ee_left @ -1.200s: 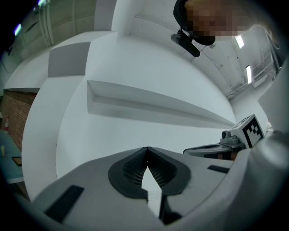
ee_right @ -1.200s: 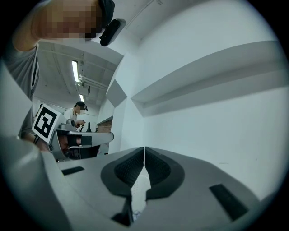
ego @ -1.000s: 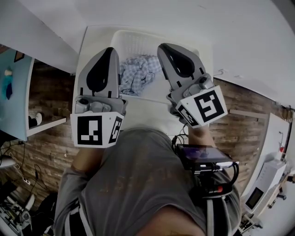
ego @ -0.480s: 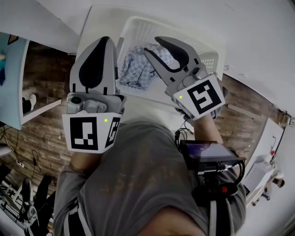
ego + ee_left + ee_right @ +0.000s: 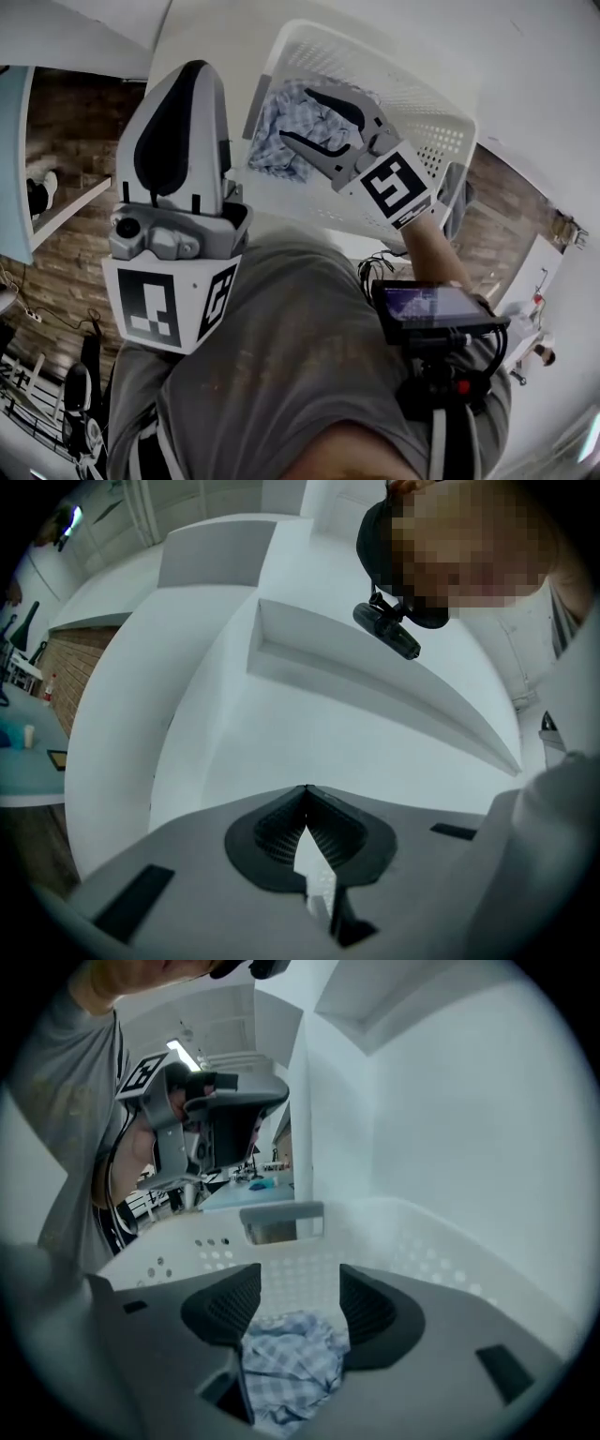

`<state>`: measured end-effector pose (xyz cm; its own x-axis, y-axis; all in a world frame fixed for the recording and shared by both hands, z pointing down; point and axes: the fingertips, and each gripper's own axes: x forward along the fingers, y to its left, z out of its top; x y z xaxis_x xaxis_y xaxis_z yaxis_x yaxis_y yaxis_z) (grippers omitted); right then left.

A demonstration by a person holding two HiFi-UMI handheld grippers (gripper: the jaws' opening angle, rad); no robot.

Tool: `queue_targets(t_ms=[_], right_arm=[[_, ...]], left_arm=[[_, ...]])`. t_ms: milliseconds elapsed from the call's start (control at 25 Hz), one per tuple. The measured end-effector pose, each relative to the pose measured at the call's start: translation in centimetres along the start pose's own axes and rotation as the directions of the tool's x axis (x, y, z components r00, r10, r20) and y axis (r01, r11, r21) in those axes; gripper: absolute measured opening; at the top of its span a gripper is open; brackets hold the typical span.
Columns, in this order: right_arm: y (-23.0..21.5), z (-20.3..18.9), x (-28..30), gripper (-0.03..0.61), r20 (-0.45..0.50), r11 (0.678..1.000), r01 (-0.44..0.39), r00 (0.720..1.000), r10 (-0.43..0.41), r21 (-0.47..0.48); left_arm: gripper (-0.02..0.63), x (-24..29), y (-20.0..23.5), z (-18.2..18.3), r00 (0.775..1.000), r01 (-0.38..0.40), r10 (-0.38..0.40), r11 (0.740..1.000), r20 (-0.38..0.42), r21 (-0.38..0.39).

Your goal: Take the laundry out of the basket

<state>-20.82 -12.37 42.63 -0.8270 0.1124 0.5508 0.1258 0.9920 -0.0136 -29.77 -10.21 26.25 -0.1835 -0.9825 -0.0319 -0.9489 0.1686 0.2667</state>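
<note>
– Blue-and-white checked cloth [image 5: 267, 150], where is it?
– Bunched on the bottom of the white perforated plastic basket [image 5: 441, 108]. My right gripper [image 5: 302, 114] has dropped from above the rim to inside it, nose tilted down at the cloth. First grab is lined up; nothing is out yet.
– Jaws?
– Right ones have just been opening and now stand well apart. The cloth sits under the gap and the pads aren't pressing on it. Left gripper [image 5: 305, 794] is clenched tip to tip, empty, outside the basket.
</note>
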Motion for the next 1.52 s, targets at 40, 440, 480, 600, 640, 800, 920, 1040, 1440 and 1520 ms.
queue_targets(t_ms=[40, 440, 480, 600, 640, 800, 920, 1040, 1440, 1520], right_arm=[[0.3, -1.0, 0.6, 0.275, -0.029, 1.000, -0.017, 0.999, 0.017, 0.000], [1.7, -9.6, 3.4, 0.372, -0.307, 0.996, -0.089, 0.948, 0.083, -0.006], [1.6, -10.1, 3.5, 0.378, -0.323, 0.996, -0.085, 0.943, 0.078, -0.009], [1.3, -10.8, 4.0, 0.385, -0.367, 0.994, -0.092, 0.928, 0.066, -0.053], [1.4, -11.1, 4.2, 0.383, -0.385, 0.992, -0.099, 0.921, 0.062, -0.076], [1.4, -12.3, 4.4, 0.357, -0.449, 0.979, -0.120, 0.893, 0.035, -0.162], [1.1, -12.7, 4.2, 0.258, -0.465, 0.974, -0.123, 0.885, 0.022, -0.189], [1.0, -12.1, 4.2, 0.171, -0.451, 0.978, -0.107, 0.892, 0.016, -0.177], [-3.8, -5.6, 0.6, 0.084, -0.159, 0.992, 0.106, 0.983, -0.094, 0.068], [-4.5, -4.3, -1.3, 0.084, -0.096, 0.985, 0.142, 0.987, -0.133, 0.100]], left_arm=[[0.008, 0.2, 0.4, -0.2, 1.000, -0.002, 0.002, 1.000, -0.001, -0.007], [0.008, 1.8, 3.2, -1.9, 1.000, -0.023, 0.022, 0.996, -0.008, -0.090], [0.008, 1.9, 3.4, -2.2, 1.000, -0.023, 0.022, 0.995, -0.014, -0.098], [0.008, 2.4, 4.1, -3.2, 0.999, -0.026, 0.022, 0.991, -0.032, -0.128], [0.008, 2.5, 4.3, -3.5, 0.999, -0.030, 0.025, 0.990, -0.036, -0.135], [0.008, 2.8, 4.8, -4.2, 0.998, -0.042, 0.036, 0.989, -0.045, -0.144], [0.008, 3.0, 5.0, -4.3, 0.998, -0.049, 0.043, 0.990, -0.052, -0.135], [0.008, 2.7, 5.2, -4.0, 0.997, -0.047, 0.040, 0.992, -0.061, -0.117], [0.008, 1.1, 1.7, -0.8, 1.000, 0.015, -0.015, 0.999, 0.002, -0.044], [0.008, 0.6, 0.1, 0.0, 1.000, 0.024, -0.024, 0.999, 0.011, -0.027]])
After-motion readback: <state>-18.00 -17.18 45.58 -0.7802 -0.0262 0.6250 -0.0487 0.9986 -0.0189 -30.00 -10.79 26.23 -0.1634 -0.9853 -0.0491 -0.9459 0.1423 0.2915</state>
